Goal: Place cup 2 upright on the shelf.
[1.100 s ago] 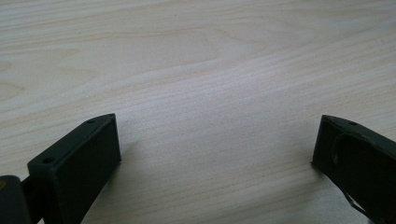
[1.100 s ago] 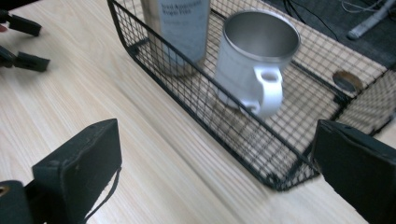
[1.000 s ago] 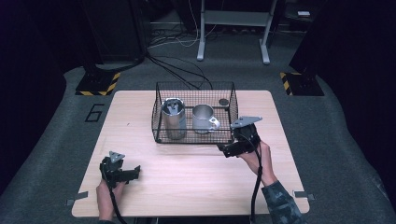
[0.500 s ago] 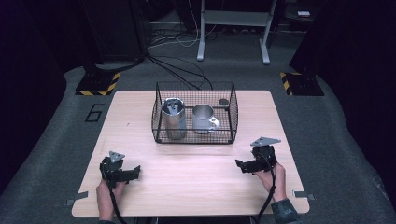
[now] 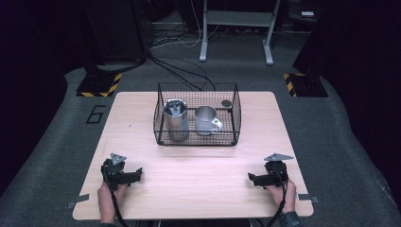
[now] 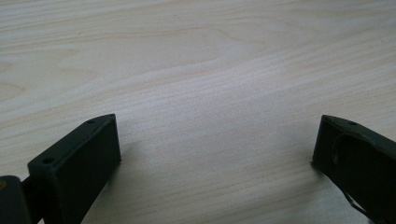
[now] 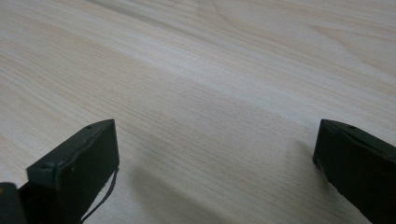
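High view shows both claws, left claw (image 5: 138, 173) and right claw (image 5: 251, 178), resting agape and empty near the table's (image 5: 198, 163) front corners, apparently parked, well apart from the wire basket (image 5: 196, 116) holding the steel cups (image 5: 176, 119) toward the far edge.

The small dark thing (image 5: 227, 103) at the back corner of the wire basket (image 5: 163, 135) is too small to identify. The contents of the tall steel cup (image 5: 175, 120) are unclear.

Lab, hazard-striped stand bases (image 5: 99, 84), floor cables (image 5: 177, 71)
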`<move>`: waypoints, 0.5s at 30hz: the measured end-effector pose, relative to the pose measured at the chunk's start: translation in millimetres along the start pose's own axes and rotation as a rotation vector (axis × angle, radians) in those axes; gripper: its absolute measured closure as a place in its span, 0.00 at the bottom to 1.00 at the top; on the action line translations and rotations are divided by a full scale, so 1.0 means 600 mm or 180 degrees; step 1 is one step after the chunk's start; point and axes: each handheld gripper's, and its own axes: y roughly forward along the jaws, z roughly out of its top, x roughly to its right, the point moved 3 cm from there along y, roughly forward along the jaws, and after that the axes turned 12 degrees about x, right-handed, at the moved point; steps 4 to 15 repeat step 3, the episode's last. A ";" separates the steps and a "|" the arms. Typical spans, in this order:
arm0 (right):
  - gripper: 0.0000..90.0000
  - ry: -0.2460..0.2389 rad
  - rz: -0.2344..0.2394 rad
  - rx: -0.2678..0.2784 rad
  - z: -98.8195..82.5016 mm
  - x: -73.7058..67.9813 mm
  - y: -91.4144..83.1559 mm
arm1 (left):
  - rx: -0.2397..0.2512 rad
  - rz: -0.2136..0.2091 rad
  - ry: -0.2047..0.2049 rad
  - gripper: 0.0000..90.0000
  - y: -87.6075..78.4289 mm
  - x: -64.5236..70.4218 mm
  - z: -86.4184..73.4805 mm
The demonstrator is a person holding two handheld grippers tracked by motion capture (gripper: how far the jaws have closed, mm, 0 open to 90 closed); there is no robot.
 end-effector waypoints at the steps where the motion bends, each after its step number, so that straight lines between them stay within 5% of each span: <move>1: 0.00 -0.0007 -0.0009 0.0019 -0.001 0.001 -0.001 | 0.0001 0.0000 -0.0002 0.00 0.000 0.000 0.000; 15: 0.00 -0.0058 -0.0021 0.0045 -0.005 0.002 -0.002 | 0.0000 0.0000 0.0000 0.00 0.000 0.000 0.000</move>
